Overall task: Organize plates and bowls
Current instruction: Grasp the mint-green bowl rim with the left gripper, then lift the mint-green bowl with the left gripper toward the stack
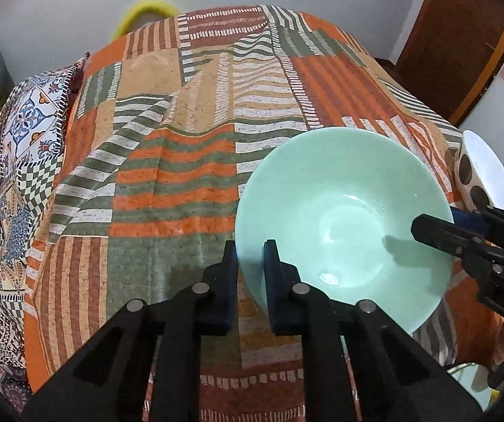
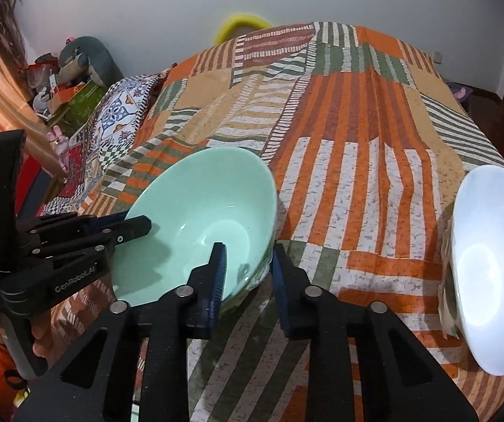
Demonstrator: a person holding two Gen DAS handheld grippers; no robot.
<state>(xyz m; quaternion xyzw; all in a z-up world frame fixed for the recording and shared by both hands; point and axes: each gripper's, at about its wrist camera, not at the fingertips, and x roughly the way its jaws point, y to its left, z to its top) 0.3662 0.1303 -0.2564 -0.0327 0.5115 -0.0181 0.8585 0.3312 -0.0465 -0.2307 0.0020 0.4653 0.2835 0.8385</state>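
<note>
Clamped on the near rim of the green bowl (image 1: 343, 218) is the left gripper (image 1: 250, 256), one pad inside, one outside; the opposite rim is being pinched likewise by the right gripper (image 2: 248, 260); the bowl is being held over the bedspread (image 1: 181, 176); both grips should be kept level, with the white bowl (image 2: 491, 260) lying to the right.

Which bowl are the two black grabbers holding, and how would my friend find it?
Look at the striped orange bedspread. Near its front lies the mint green bowl, with the left gripper and right gripper each pinching its rim. The only other bowl, the white bowl, sits untouched to the right.
</note>
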